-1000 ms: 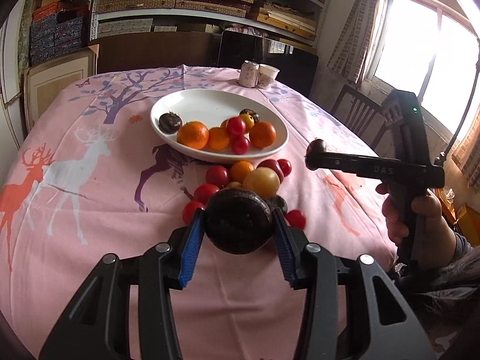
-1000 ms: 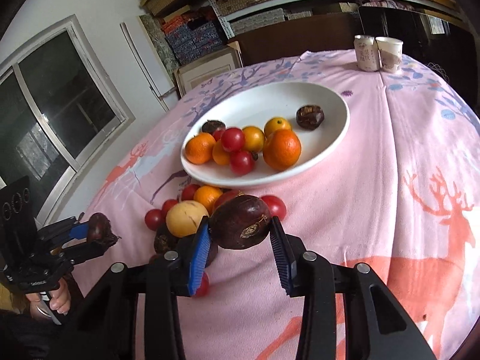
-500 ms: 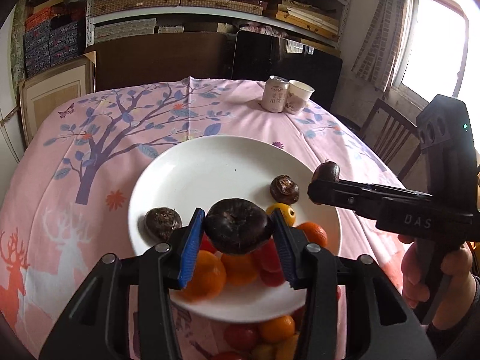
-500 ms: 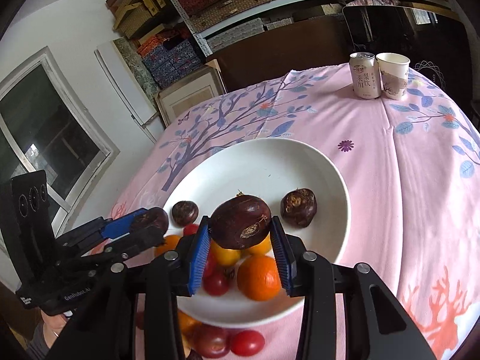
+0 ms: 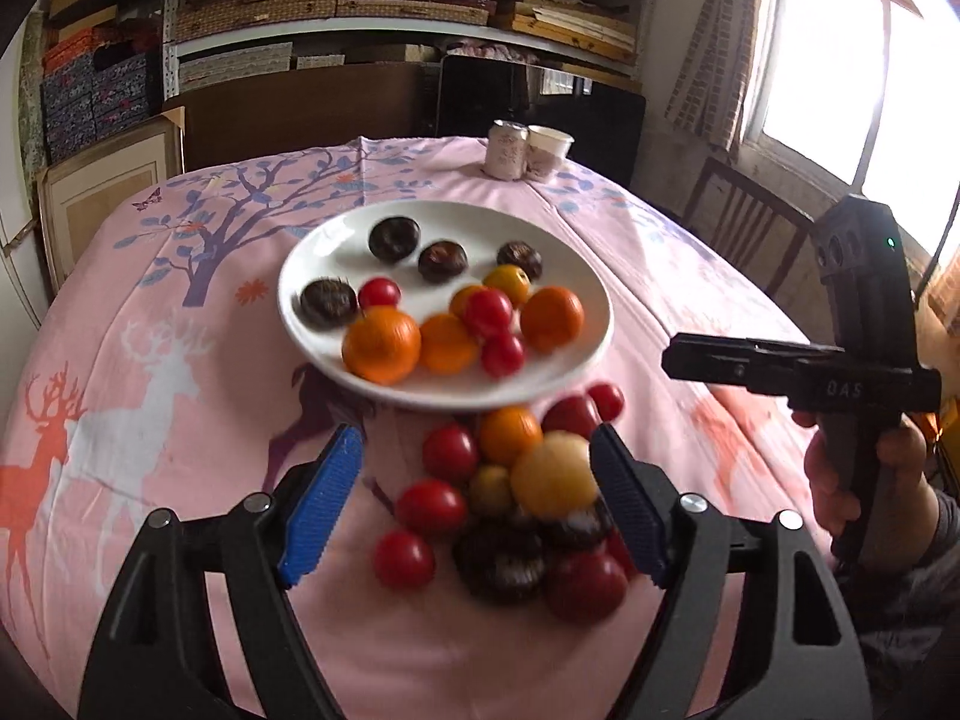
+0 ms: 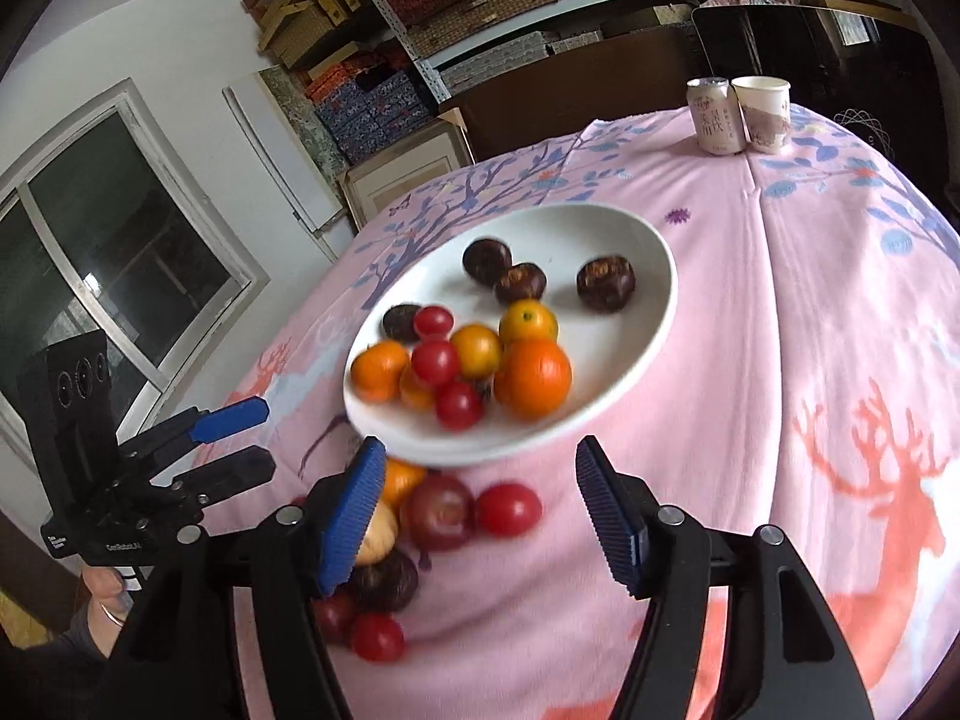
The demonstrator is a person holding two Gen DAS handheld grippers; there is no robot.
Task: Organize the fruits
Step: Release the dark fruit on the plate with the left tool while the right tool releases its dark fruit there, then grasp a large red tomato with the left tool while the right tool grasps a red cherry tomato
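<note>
Your left gripper (image 5: 477, 504) has just been opening and now stands wide with nothing between its jaws; it hangs over the loose pile on the pink-clothed counter (image 5: 120, 396), short of the near rim of the white plate (image 5: 294, 324). On that plate, reading from the left in the left wrist view, you have a dark chestnut-like fruit (image 5: 327, 302), a cherry tomato (image 5: 379, 293), a large orange (image 5: 381, 345), two more dark fruits toward the back (image 5: 393, 238) (image 5: 443, 261), a cluster of small oranges and tomatoes (image 5: 487, 315), another orange (image 5: 551, 318) and a fourth dark fruit (image 5: 519, 259) at the right. That is roughly half of the fruit, I judge.

What is left sits in the pile: red tomatoes (image 5: 431, 506), a small orange (image 5: 509, 435), a pale yellow fruit (image 5: 555, 474), dark fruits (image 5: 501, 561) and a large red one (image 5: 585, 588), all touching or just beside each other near the plate's front edge.

Your right gripper (image 6: 480, 504) has also just been opening and is empty, jaws apart, hovering above the same pile. About ten pieces remain to move, so the job looks about midway. The can (image 5: 506, 150) and paper cup (image 5: 549, 144) at the far edge play no part.
</note>
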